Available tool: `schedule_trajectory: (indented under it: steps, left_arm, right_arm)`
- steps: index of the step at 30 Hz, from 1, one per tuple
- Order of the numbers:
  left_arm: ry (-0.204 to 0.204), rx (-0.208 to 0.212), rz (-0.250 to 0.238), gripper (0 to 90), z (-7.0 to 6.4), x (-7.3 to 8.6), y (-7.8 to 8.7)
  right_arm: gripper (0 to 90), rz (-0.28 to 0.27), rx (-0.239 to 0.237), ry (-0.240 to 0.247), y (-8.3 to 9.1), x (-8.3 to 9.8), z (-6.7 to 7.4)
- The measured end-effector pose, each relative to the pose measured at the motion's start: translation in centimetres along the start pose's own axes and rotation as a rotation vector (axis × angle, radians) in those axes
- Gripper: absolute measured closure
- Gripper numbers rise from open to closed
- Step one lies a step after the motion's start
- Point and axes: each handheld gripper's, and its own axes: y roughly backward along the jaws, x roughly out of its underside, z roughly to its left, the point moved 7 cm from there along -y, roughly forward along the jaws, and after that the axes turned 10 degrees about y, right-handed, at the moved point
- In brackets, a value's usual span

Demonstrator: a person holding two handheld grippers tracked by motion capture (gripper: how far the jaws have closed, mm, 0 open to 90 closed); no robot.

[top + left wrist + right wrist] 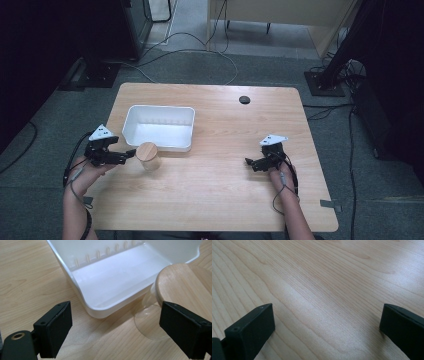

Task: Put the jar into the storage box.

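Note:
A clear jar with a round wooden lid (148, 155) stands on the table just in front of a white plastic bin (131, 118). My left gripper (127, 155) is open at the table's left edge, its tips close beside the jar's left side. In the left gripper view the jar (172, 285) rises at the right, behind the right jaw, and the empty bin (87, 307) lies ahead between the jaws. My right gripper (250, 163) is open over bare wood at the right of the table. Nothing sits between its jaws, with my right gripper (327, 327) seen above wood grain.
The wooden table (220, 200) has a small black round cap (244, 100) near its far edge. Cables run across the grey floor beyond, and black stands (102, 72) sit at the far left and far right.

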Motion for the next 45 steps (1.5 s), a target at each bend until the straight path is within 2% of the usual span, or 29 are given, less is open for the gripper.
schedule_trajectory:
  steps: [1, 2, 4, 5, 8, 12, 13, 15, 16, 25, 27, 30, 31, 33, 34, 37, 38, 45]
  left_arm:
    - [0.0, 0.0, 0.0, 11.4, 0.0, 0.0, 0.0]
    - [-0.001, 0.027, -0.005, 11.4, -0.6, -0.2, 0.0]
    - [-0.001, 0.027, -0.005, 11.4, -0.6, -0.2, 0.0]
    - [-0.013, 0.043, 0.006, 11.4, -1.3, -0.4, -0.5]
    - [-0.013, 0.043, 0.006, 11.4, -1.3, -0.4, -0.5]
    - [-0.019, 0.064, 0.0, 11.4, -2.0, -0.6, -0.9]
    - [-0.017, 0.083, -0.002, 11.4, -2.6, -0.8, -1.2]
    - [-0.017, 0.083, -0.002, 11.4, -2.6, -0.8, -1.2]
    - [-0.028, 0.097, 0.008, 11.4, -3.4, -0.9, -1.7]
    - [-0.045, 0.106, 0.015, 11.4, -4.2, -1.0, -1.8]
    - [-0.043, 0.125, 0.018, 11.4, -4.9, -1.2, -2.0]
    - [-0.043, 0.125, 0.018, 11.4, -4.9, -1.2, -2.0]
    - [-0.057, 0.131, 0.014, 11.4, -5.2, -1.2, -2.1]
    - [-0.057, 0.131, 0.014, 11.4, -5.2, -1.2, -2.1]
    - [-0.073, 0.13, 0.021, 11.4, -5.4, -1.1, -2.4]
    - [-0.073, 0.13, 0.021, 11.4, -5.4, -1.1, -2.4]
    - [-0.088, 0.13, 0.041, 11.4, -5.3, -0.5, -3.1]
    - [-0.1, 0.139, 0.051, 11.4, -5.2, 0.0, -3.5]
  right_arm:
    - [0.0, 0.0, 0.0, 0.0, 0.0, 0.0, 0.0]
    - [0.0, 0.0, 0.0, 0.0, 0.0, 0.0, 0.0]
    - [0.0, 0.0, 0.0, 0.0, 0.0, 0.0, 0.0]
    - [0.0, 0.0, 0.0, 0.0, 0.0, 0.0, 0.0]
    - [0.0, 0.0, 0.0, 0.0, 0.0, 0.0, 0.0]
    - [0.0, 0.0, 0.0, 0.0, 0.0, 0.0, 0.0]
    - [0.0, 0.0, 0.0, -0.001, 0.0, 0.0, 0.0]
    - [0.0, 0.0, 0.0, 0.0, 0.0, 0.0, 0.0]
    - [0.0, 0.0, 0.0, -0.001, 0.0, 0.0, 0.0]
    - [0.0, 0.001, 0.0, -0.002, 0.0, 0.0, 0.0]
    - [0.0, 0.0, 0.0, -0.001, 0.0, 0.0, 0.0]
    - [0.0, 0.0, 0.0, 0.0, 0.0, 0.0, 0.0]
    - [0.0, 0.0, 0.0, 0.0, 0.0, 0.0, 0.0]
    - [0.0, 0.0, 0.0, -0.001, 0.0, 0.0, 0.0]
    - [0.0, 0.0, 0.0, -0.001, 0.0, 0.0, 0.0]
    - [0.0, 0.0, 0.0, 0.0, 0.0, 0.0, 0.0]
    - [0.0, 0.0, 0.0, 0.0, 0.0, 0.0, 0.0]
    - [0.0, 0.0, 0.0, -0.001, 0.0, 0.0, 0.0]
